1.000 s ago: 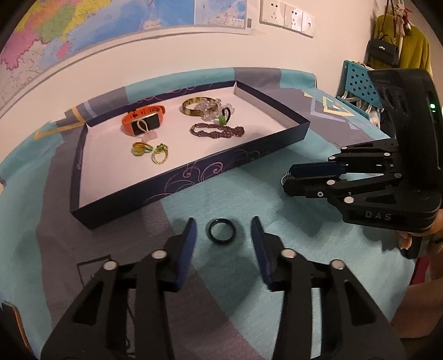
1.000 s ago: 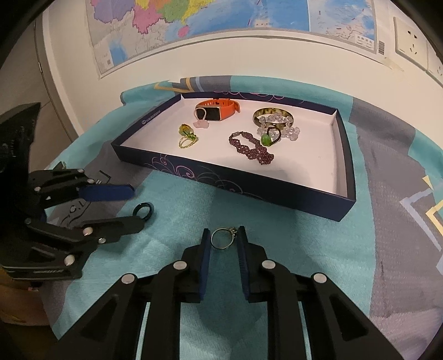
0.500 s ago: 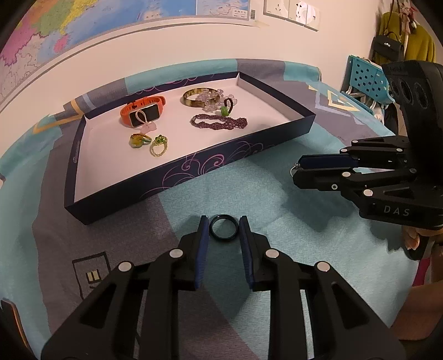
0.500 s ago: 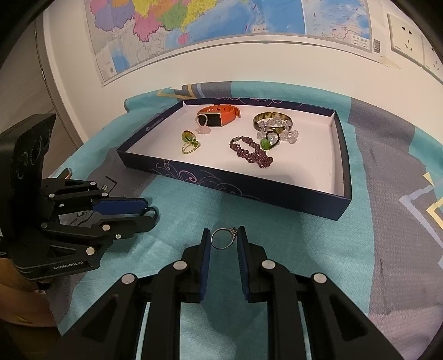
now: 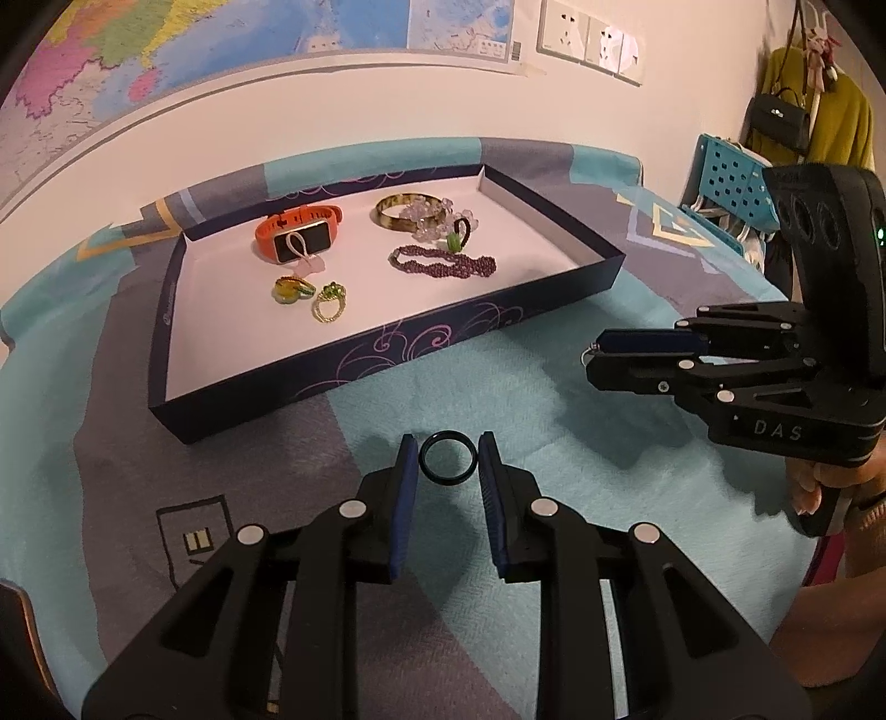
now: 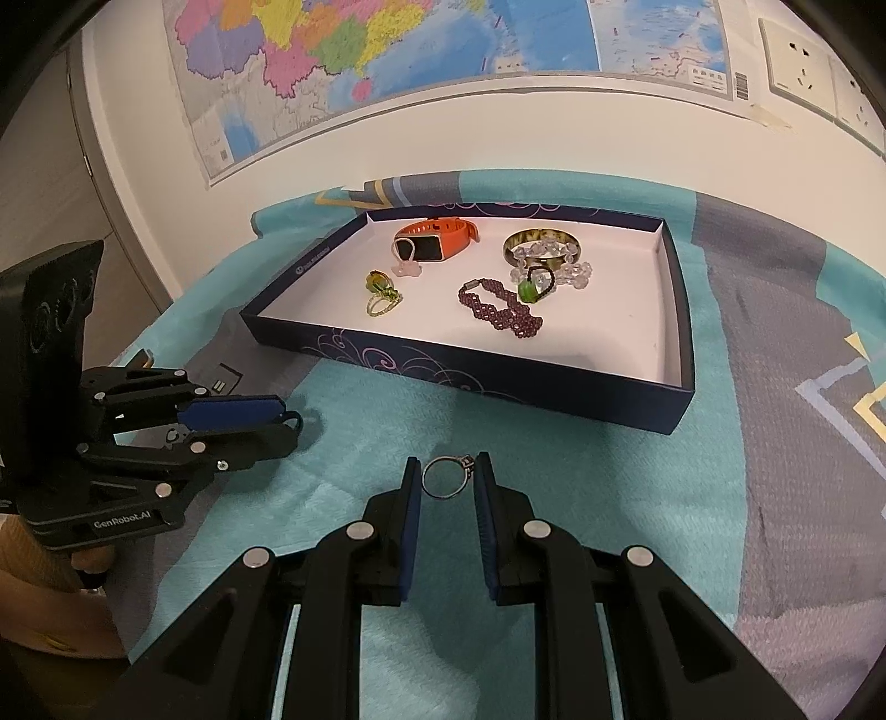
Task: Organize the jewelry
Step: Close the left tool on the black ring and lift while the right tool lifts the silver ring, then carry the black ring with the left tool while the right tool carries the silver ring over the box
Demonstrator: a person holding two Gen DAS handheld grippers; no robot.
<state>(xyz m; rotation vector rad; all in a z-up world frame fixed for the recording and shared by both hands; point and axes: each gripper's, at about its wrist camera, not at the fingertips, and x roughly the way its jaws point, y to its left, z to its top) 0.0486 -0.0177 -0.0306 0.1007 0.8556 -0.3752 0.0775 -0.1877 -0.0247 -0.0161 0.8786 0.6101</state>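
You grip the plain black ring [image 5: 447,465] in your left gripper [image 5: 447,464] and the thin silver ring [image 6: 447,477] in your right gripper [image 6: 447,479], both above the cloth, so next carry them over into the shallow navy cardboard tray [image 5: 387,354]

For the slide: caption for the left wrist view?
Left tongs grip a black ring before the jewelry tray; right tongs alongside.

wall map [image 6: 387,61], sockets [image 5: 587,41], handbag [image 5: 778,119], blue crate [image 5: 731,185]
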